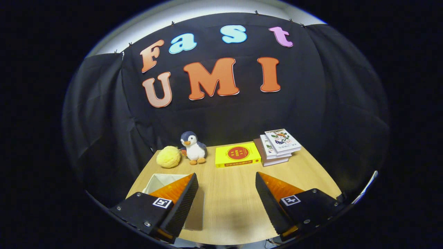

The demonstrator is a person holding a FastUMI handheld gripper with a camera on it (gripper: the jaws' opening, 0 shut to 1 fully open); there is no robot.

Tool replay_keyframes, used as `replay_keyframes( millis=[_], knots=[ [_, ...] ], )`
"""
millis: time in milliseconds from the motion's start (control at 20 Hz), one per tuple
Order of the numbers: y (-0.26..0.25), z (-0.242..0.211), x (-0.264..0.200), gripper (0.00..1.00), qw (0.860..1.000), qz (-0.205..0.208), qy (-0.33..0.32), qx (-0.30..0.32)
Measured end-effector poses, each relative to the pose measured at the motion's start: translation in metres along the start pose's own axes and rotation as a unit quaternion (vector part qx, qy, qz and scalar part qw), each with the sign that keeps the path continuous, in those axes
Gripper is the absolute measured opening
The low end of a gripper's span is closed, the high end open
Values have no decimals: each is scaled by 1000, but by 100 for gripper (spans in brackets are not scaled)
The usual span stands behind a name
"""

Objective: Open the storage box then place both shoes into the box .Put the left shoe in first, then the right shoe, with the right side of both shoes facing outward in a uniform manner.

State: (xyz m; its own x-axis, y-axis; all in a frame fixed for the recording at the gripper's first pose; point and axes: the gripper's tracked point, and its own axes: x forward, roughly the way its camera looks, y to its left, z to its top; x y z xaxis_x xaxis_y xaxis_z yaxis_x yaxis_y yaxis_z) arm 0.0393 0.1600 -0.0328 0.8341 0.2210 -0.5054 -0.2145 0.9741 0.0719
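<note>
My gripper (226, 181) is held above the wooden table (228, 211), open wide, with only bare tabletop between its fingers. The storage box (157, 180), pale with a fabric lining, sits under and behind the left finger (181, 199); its top looks open and a tan side panel shows beside that finger. Most of the box is hidden by the finger.
Along the back of the table, from left: a yellow fluffy ball (168, 157), a penguin plush (193, 148), a yellow book (237, 155) lying flat, and a stack of books (278, 146). Black cloth walls close in the booth on three sides.
</note>
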Motion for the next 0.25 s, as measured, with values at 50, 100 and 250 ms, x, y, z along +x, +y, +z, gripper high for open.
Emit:
replay_keyframes(
  millis=[50, 100, 250],
  knots=[
    [-11, 4, -3, 99, 1000, -1, -7, 0],
    [-22, 6, -6, 99, 1000, -2, -13, 2],
    [-54, 9, -13, 98, 1000, -6, -26, 6]
  ],
)
